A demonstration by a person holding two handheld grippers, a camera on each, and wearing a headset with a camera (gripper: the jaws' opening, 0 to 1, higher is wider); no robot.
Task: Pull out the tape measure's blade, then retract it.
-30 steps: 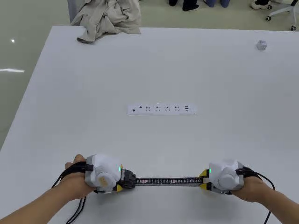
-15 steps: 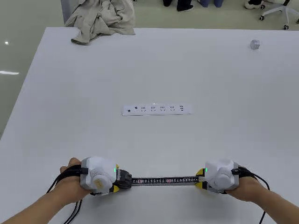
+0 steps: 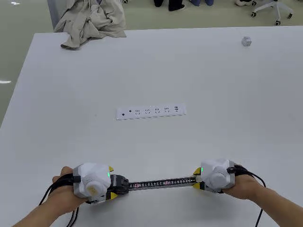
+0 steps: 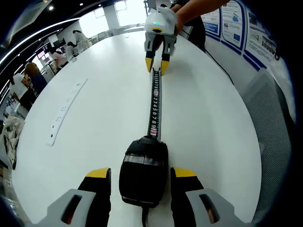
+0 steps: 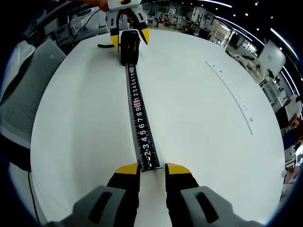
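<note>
Blade out, retraction not yet done.
My left claw (image 4: 141,173) is clamped on the black tape measure case (image 4: 143,182), which sits on the white surface (image 3: 199,90) close to me. My right claw (image 5: 152,169) pinches the free end of the blade (image 5: 138,118). The blade lies stretched flat between the 2 claws. I judge step 1, the pull-out, done or nearly so; what is left is feeding the blade back into the case.

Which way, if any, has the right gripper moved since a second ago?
No. The right gripper still sits just beyond the power strip's right end; the camera shifted.
</note>
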